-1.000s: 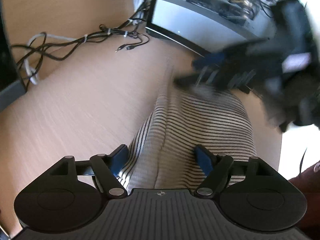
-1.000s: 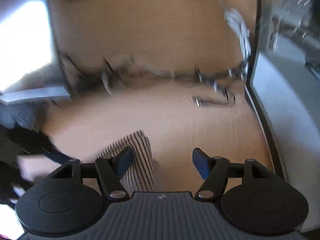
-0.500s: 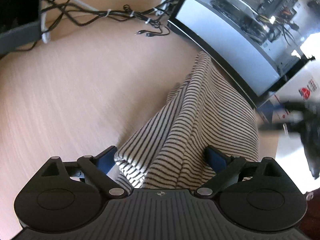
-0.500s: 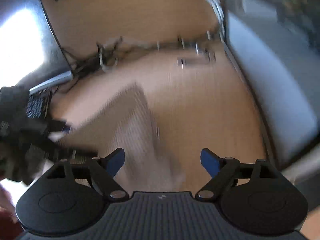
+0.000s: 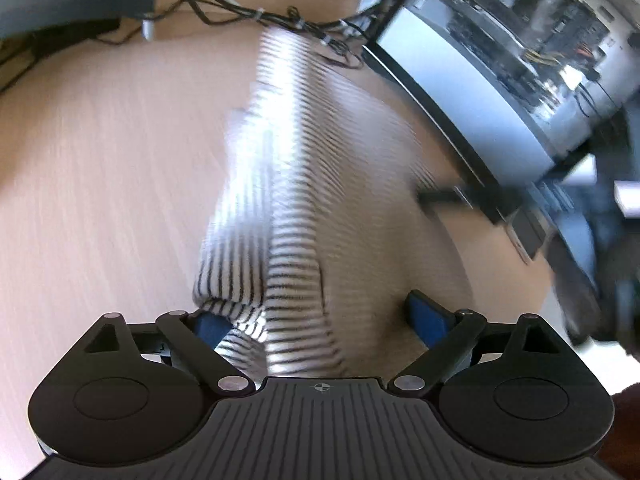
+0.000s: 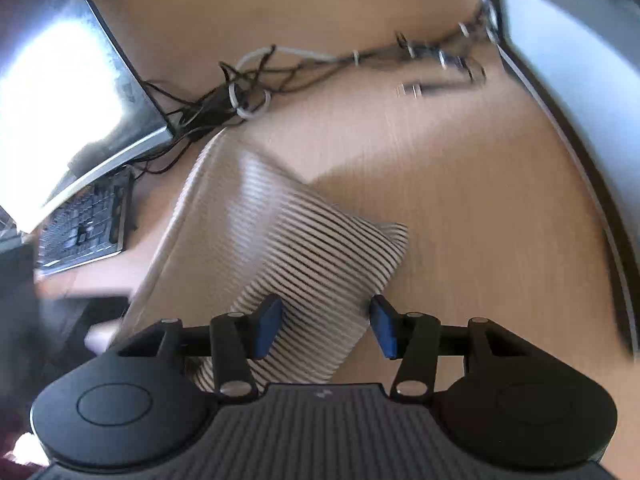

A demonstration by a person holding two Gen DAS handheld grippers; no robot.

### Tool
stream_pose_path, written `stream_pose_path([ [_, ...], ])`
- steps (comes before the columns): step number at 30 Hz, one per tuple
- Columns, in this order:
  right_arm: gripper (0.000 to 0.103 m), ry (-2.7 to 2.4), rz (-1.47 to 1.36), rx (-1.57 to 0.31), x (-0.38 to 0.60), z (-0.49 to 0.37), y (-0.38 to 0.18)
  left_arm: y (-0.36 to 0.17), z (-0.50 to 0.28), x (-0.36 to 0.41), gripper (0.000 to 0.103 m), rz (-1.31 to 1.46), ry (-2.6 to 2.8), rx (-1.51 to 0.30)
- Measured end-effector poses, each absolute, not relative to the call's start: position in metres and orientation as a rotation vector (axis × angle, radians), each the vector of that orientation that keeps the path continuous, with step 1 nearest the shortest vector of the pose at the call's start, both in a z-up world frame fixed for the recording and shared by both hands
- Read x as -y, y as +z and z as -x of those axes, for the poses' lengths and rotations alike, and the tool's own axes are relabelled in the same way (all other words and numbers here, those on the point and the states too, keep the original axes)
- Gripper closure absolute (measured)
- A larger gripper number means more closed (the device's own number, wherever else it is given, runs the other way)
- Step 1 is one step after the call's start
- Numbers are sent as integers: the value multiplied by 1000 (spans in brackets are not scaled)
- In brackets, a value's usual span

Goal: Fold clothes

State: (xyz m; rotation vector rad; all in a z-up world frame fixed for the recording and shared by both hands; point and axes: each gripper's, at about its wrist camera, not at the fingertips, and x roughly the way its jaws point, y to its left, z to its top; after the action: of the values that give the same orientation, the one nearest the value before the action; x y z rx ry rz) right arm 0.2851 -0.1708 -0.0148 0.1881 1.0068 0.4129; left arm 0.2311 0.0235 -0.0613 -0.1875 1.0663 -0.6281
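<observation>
**Striped knit between both sets of jaws**

Cloth first: the striped garment (image 5: 296, 216) lies on the wooden tabletop (image 5: 100, 180), reaching forward from the left gripper (image 5: 320, 326), whose jaws stand wide, closing slightly, with fabric between them but unpinched. The right gripper (image 6: 326, 326) is narrowing its jaws around a folded edge; pads look just short of pressing. It seems soft, light and floppy, best taken at a doubled edge or corner. Only the right view shows the keyboard (image 6: 86, 224); only the left shows the computer case (image 5: 520, 60).
</observation>
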Motion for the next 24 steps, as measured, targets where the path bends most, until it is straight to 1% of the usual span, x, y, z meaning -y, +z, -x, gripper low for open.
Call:
stream_pose_path([
  [5, 53, 386, -90, -941, 142, -316, -5, -60, -205, 8, 9, 178, -725, -1065],
  [8, 46, 399, -11, -893, 129, -316, 5, -56, -197, 19, 9, 156, -749, -1055],
  [10, 36, 425, 70, -834, 123, -302, 14, -48, -193, 11, 8, 150, -722, -1034],
  [11, 35, 439, 112, -800, 121, -292, 18, -44, -192, 2, 8, 167, -698, -1024],
  [14, 35, 488, 235, -712, 115, -257, 25, -38, -191, -30, 7, 227, -587, -1008],
  [15, 37, 515, 265, -716, 109, -247, 23, -37, -190, -40, 7, 247, -543, -1007],
  [16, 42, 542, 295, -720, 104, -238, 20, -38, -191, -50, 8, 267, -493, -1016],
  [17, 44, 569, 326, -723, 99, -228, 17, -39, -193, -60, 8, 289, -452, -1022],
  [21, 43, 634, 456, -762, 78, -203, -4, -38, -196, -81, 17, 343, -374, -1016],
  [24, 42, 611, 461, -713, 73, -194, 4, -32, -195, -86, 17, 337, -355, -985],
])
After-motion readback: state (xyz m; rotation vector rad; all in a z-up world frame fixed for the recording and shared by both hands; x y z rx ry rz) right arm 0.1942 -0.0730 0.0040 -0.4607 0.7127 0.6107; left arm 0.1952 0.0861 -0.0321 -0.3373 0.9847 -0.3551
